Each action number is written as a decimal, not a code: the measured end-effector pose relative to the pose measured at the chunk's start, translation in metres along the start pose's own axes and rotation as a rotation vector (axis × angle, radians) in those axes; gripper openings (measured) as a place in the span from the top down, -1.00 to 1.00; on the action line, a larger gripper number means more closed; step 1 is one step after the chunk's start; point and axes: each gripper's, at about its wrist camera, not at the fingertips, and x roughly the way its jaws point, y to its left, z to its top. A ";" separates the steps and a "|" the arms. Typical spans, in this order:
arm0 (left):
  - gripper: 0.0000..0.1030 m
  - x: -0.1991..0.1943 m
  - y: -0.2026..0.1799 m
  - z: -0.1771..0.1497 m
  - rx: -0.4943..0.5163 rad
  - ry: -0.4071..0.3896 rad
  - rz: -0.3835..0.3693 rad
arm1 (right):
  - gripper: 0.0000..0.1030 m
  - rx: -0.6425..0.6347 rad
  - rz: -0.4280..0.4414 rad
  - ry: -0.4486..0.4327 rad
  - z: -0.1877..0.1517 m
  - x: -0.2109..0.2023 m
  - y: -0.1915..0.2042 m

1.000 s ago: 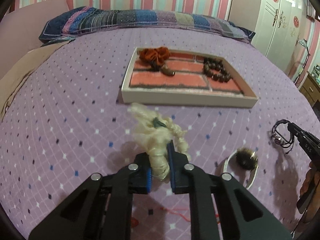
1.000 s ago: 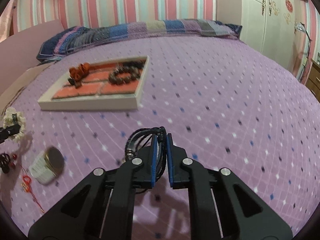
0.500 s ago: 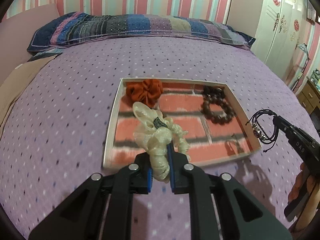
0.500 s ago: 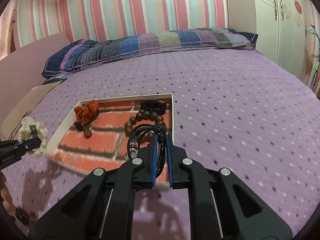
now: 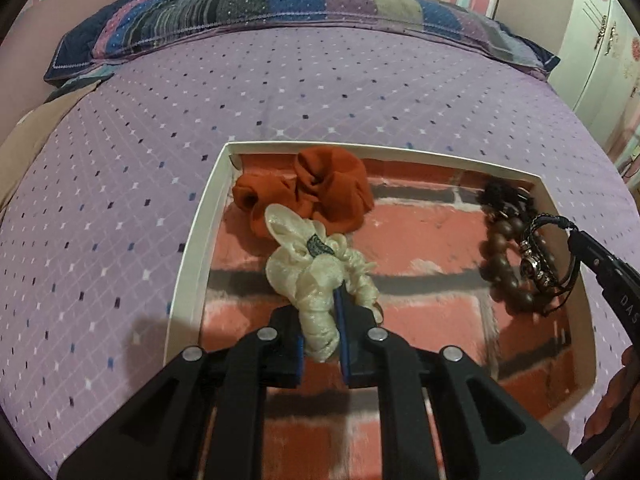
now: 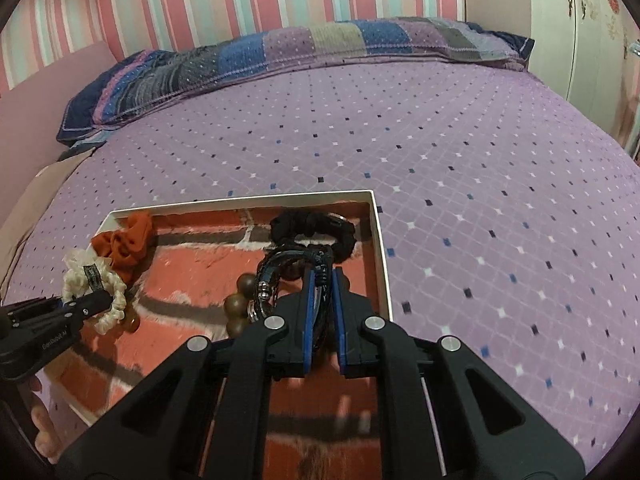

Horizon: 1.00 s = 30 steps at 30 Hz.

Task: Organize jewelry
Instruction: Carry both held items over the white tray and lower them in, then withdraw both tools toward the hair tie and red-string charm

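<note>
Both grippers are over the shallow white-rimmed tray with the red brick-pattern lining [image 5: 188, 256], which sits on the purple bedspread with small diamond dots [image 5: 320, 88].

The left gripper [image 5: 320, 344] has its blue-padded fingers [image 5: 345, 344] pinched on the cream satin scrunchie [image 5: 312, 272], holding it over the tray's left half. From the left wrist view it overlaps the rust-orange fabric scrunchie [image 5: 332, 188], which lies in the tray's far left corner. Can't tell if the cream one touches the lining or the orange one.

The right gripper [image 6: 320, 316] is clamped narrow on a black multi-strand cord bracelet with silver metal beads [image 6: 272, 280], held over the tray's right side. Right under it lies a bracelet of big round brown wooden beads [image 5: 504, 264], and beyond that, in the tray's far right corner, a black braided band [image 6: 312, 224]. Whether the cord bracelet rests on the wooden beads or hangs just above them, I can't say.

A striped patchwork pillow in blues and purples [image 6: 280, 56] lies along the head of the bed, well beyond the tray.
</note>
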 end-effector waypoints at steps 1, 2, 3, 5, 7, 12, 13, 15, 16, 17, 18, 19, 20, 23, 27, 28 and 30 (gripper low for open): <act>0.75 0.002 0.000 0.002 0.005 0.001 0.005 | 0.81 -0.002 -0.004 0.011 0.001 0.005 0.001; 0.74 0.003 0.000 0.003 0.009 0.001 0.012 | 0.81 -0.008 -0.010 0.025 0.002 0.009 0.002; 0.74 0.006 0.000 0.005 0.010 0.001 0.019 | 0.81 -0.019 -0.021 0.036 0.001 0.013 0.004; 0.74 0.008 0.001 0.007 0.008 0.005 0.021 | 0.81 -0.031 -0.033 0.051 -0.001 0.019 0.004; 0.67 0.008 0.000 0.007 0.006 0.008 0.024 | 0.81 -0.037 -0.036 0.068 -0.003 0.024 0.005; 0.43 -0.007 -0.002 0.003 0.029 -0.007 0.051 | 0.22 -0.044 -0.017 0.072 -0.007 0.020 0.003; 0.37 -0.012 -0.002 0.002 0.034 -0.014 0.054 | 0.16 -0.053 -0.024 0.057 -0.008 0.013 0.004; 0.13 -0.026 -0.002 -0.001 0.041 -0.035 0.054 | -0.02 -0.070 -0.024 0.036 -0.009 0.000 0.005; 0.07 -0.037 -0.002 -0.003 0.045 -0.053 0.054 | -0.03 -0.075 -0.022 0.028 -0.010 -0.006 0.006; -0.03 -0.049 -0.002 -0.006 0.049 -0.073 0.052 | -0.05 -0.082 -0.018 0.015 -0.012 -0.017 0.006; -0.07 -0.057 -0.001 -0.008 0.053 -0.085 0.050 | -0.09 -0.087 -0.010 0.002 -0.014 -0.028 0.007; -0.08 -0.070 -0.001 -0.012 0.058 -0.100 0.047 | -0.12 -0.093 -0.006 -0.013 -0.016 -0.040 0.007; -0.10 -0.082 0.000 -0.016 0.062 -0.114 0.040 | -0.18 -0.100 -0.005 -0.027 -0.019 -0.051 0.007; -0.38 -0.121 0.005 -0.029 0.065 -0.165 0.030 | -0.37 -0.126 -0.017 -0.069 -0.030 -0.085 0.009; -0.40 -0.163 0.013 -0.053 0.061 -0.211 0.011 | -0.50 -0.147 -0.012 -0.103 -0.048 -0.128 0.013; -0.40 -0.174 0.018 -0.063 0.059 -0.221 0.018 | -0.52 -0.156 -0.017 -0.116 -0.053 -0.138 0.014; -0.45 -0.190 0.024 -0.077 0.056 -0.235 0.016 | -0.65 -0.169 -0.032 -0.146 -0.069 -0.162 0.017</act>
